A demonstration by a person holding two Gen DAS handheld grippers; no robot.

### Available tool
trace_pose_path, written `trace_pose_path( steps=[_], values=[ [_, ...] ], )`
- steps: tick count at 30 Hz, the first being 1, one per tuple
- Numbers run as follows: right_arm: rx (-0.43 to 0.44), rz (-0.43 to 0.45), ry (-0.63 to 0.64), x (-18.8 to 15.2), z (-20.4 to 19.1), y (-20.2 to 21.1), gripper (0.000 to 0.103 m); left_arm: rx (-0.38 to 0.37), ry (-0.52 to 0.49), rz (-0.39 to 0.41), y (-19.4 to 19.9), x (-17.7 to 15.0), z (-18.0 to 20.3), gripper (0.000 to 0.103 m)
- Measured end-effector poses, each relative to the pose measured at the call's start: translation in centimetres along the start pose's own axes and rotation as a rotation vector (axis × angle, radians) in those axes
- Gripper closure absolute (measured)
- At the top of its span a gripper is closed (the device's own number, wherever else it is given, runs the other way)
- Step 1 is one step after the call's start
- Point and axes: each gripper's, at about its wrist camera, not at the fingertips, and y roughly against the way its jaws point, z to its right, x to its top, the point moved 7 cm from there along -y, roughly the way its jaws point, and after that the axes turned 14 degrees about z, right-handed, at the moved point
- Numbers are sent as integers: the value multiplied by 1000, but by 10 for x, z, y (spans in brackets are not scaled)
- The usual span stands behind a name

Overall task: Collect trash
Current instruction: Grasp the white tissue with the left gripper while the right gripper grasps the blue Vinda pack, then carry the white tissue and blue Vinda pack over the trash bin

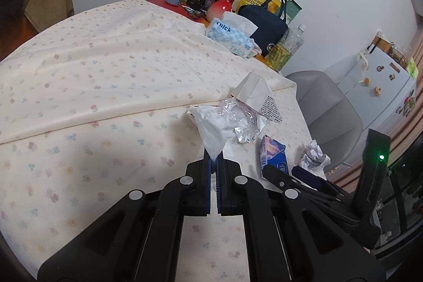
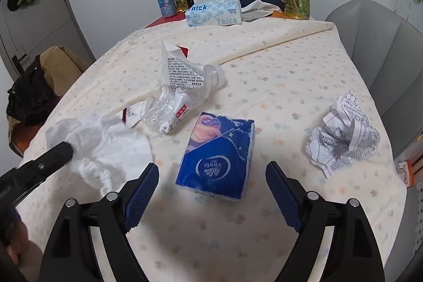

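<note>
white bag (image 2: 97, 147) crumpled; crushed bottle (image 2: 171, 102); blue tissue pack (image 2: 216, 160); paper ball (image 2: 343, 134)

Floral-clothed table (image 2: 304, 65) bears crushed bottle (image 2: 182, 94), tissue pack (image 2: 216, 160), crumpled paper (image 2: 343, 131)

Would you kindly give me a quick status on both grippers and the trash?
Left gripper shut on white crumpled tissue. Right gripper open, blue tissue pack just ahead, untouched. Crumpled printed paper waiting. Nothing blocking.
</note>
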Motion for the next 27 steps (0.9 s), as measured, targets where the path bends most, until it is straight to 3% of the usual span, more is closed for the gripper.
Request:
trace_pose_path(
  steps=[2,4,7,19,27],
  values=[
    [-8,-21,7,-3,1,-6,23,-2,3,6,2,1,0,99],
    [-30,-32,34,-6,1,-7,47,-7,1,11,4,2,1,99],
    [6,-42,28,-7,-2,0,65,-17,-5,22,8,3,5,99],
    [32,67,-63,2,22,69,68,-91,-14,66,28,14,34,99],
    [-5,149,-127,6,59,108,68,-146,-69,67,34,9,70,99]
  ],
)
